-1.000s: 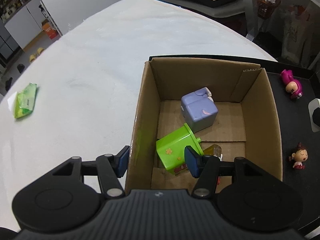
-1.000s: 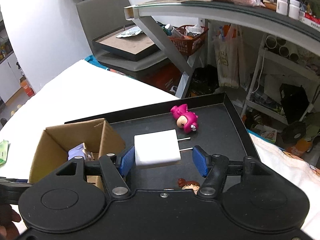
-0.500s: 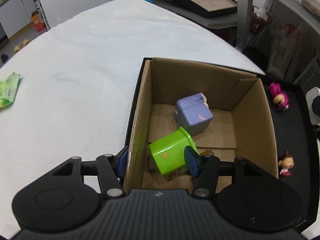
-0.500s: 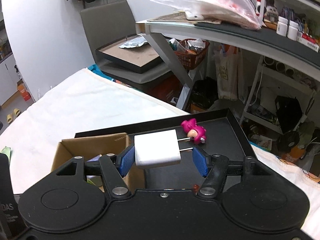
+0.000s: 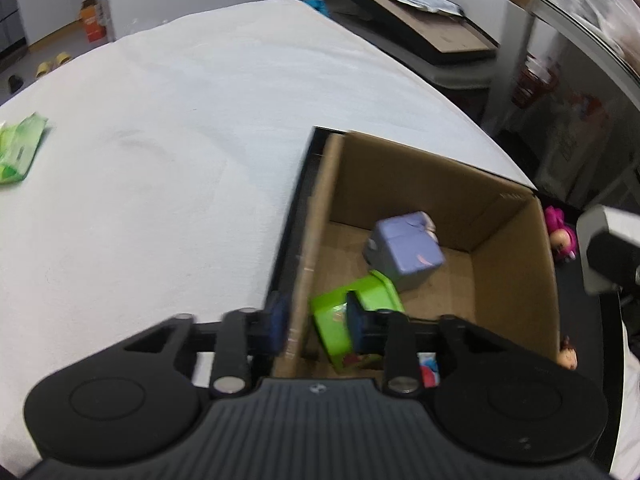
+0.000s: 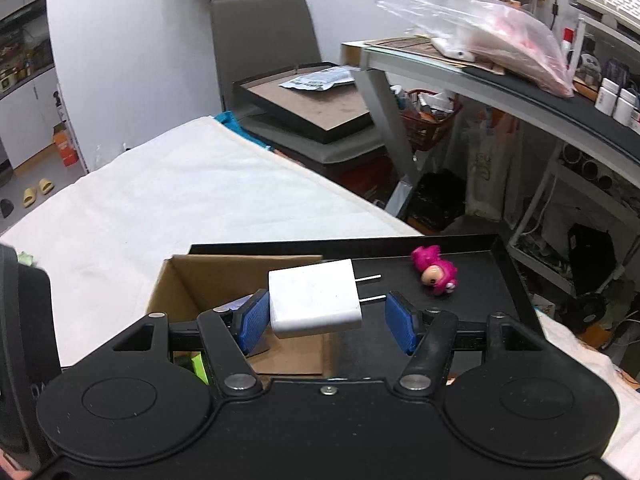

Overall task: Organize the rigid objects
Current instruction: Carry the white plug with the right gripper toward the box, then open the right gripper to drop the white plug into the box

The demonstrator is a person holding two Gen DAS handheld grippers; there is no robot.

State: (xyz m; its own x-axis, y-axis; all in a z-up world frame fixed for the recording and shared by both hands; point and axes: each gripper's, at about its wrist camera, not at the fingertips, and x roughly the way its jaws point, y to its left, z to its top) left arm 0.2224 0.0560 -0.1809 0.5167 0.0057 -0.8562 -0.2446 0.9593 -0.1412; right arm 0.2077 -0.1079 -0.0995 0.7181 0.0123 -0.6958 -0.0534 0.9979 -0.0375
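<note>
Cardboard box (image 5: 516, 248) fills most of my left wrist view, standing at the left end of a black tray (image 5: 580, 280) on the white-covered table (image 5: 160, 140). My left gripper (image 5: 314, 322) straddles the box's near-left wall, one blue pad outside and the other inside, and the jaws stand partly apart; whether the pads press on the cardboard I cannot tell. Inside the box lie a lavender cube toy (image 5: 404, 252) and, touching it on the near side, a tilted green block (image 5: 348, 320). A pink figure (image 5: 562, 232) lies on the tray beyond the box's right wall, a small brown-haired doll (image 5: 568, 356) nearer me. A green packet (image 5: 18, 152) lies well apart at the table's left edge.

In the right wrist view, my right gripper (image 6: 328, 316) has a white charger plug (image 6: 316, 296) against its left pad, prongs pointing right; a clear gap separates the prongs from the right pad, so the jaws are wide and I cannot tell how firmly the charger is held. The charger hangs over the box's right edge, the pink figure on the tray to the right.
</note>
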